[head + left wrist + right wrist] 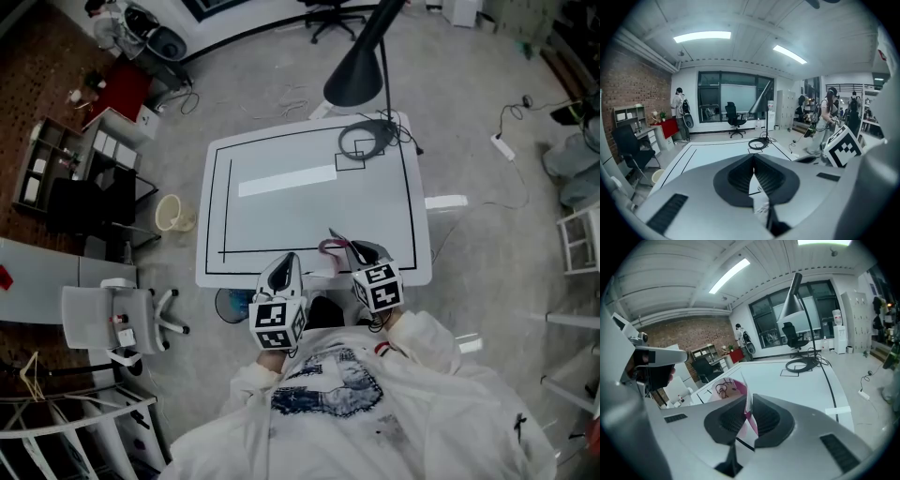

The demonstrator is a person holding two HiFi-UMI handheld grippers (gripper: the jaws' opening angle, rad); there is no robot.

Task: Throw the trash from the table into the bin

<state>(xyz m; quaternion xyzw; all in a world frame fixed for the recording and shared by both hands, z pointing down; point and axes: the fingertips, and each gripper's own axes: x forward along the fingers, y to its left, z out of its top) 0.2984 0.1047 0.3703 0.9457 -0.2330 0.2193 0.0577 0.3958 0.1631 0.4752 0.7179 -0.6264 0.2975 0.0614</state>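
My right gripper point(354, 251) is shut on a thin pink-and-white wrapper point(331, 247) over the near edge of the white table point(309, 211). In the right gripper view the wrapper point(732, 391) sticks up and to the left from between the closed jaws of the right gripper point(747, 414). My left gripper point(287, 264) hovers at the same edge, a little to the left. In its own view the left gripper point(753, 172) is shut, and only the table shows through the gap below its tips. A cream bin point(170, 212) stands on the floor left of the table, and the bin point(657, 176) also shows in the left gripper view.
A black floor lamp point(361, 70) leans over the table's far right corner above a coiled cable point(367, 139). A dark round container point(231, 305) sits under the near left corner. A grey chair point(108, 317) and shelves point(66, 173) stand at the left. People stand far back in the room.
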